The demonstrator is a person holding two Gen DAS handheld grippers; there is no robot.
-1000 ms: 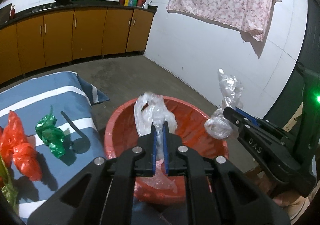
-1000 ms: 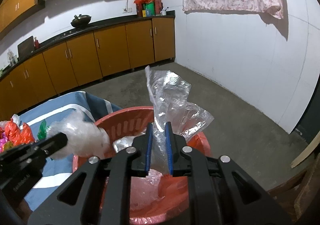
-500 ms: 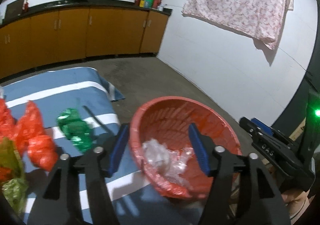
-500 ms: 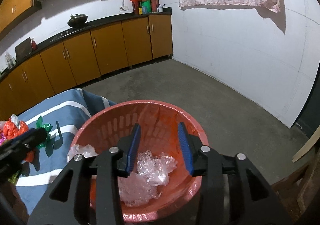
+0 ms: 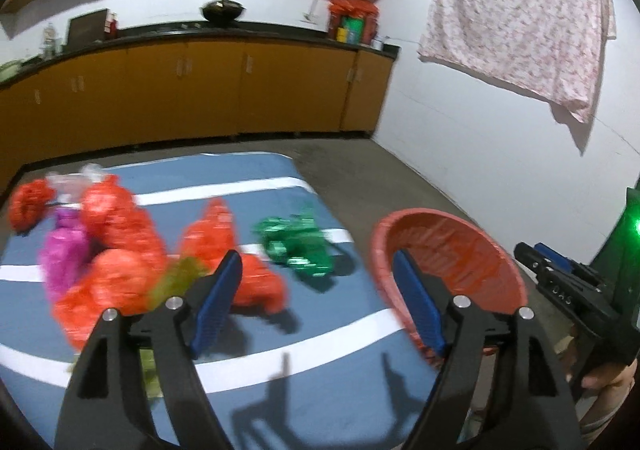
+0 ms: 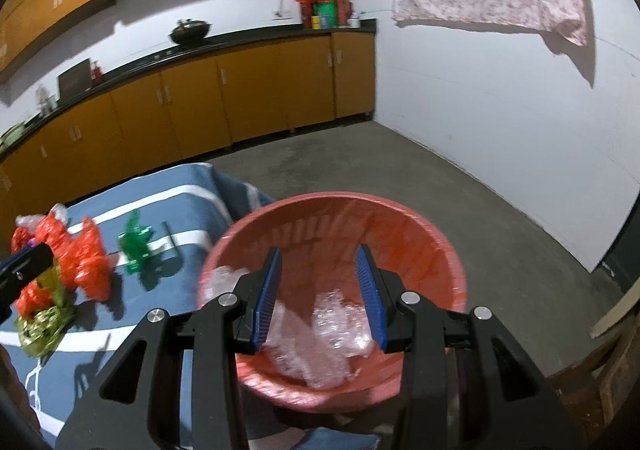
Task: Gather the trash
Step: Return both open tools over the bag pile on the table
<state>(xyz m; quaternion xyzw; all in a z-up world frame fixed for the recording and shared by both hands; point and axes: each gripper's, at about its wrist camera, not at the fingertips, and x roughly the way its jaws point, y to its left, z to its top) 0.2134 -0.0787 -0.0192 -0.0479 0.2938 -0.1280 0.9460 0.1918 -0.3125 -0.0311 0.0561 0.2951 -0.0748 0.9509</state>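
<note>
A red plastic basket (image 6: 436,246) stands at the right end of a blue striped cloth (image 5: 280,342) and holds clear crumpled plastic bags (image 6: 336,322). My right gripper (image 6: 319,294) is open and empty just above the basket. My left gripper (image 5: 316,298) is open and empty over the cloth, between the basket (image 5: 460,250) and the trash pile. A green wrapper (image 5: 298,246), several orange-red bags (image 5: 116,234), a magenta bag (image 5: 62,250) and a yellow-green wrapper (image 5: 176,278) lie on the cloth. The right gripper also shows in the left wrist view (image 5: 532,250).
Orange kitchen cabinets (image 5: 200,98) with a dark counter run along the back wall. A floral cloth (image 5: 520,14) hangs on the white right wall. Bare concrete floor (image 6: 440,178) lies beyond the basket. Wooden planks (image 6: 616,330) stand at the right edge.
Both grippers opened and dropped their clear plastic bags into the basket. My left gripper has swung left from the basket toward the coloured trash on the cloth.
</note>
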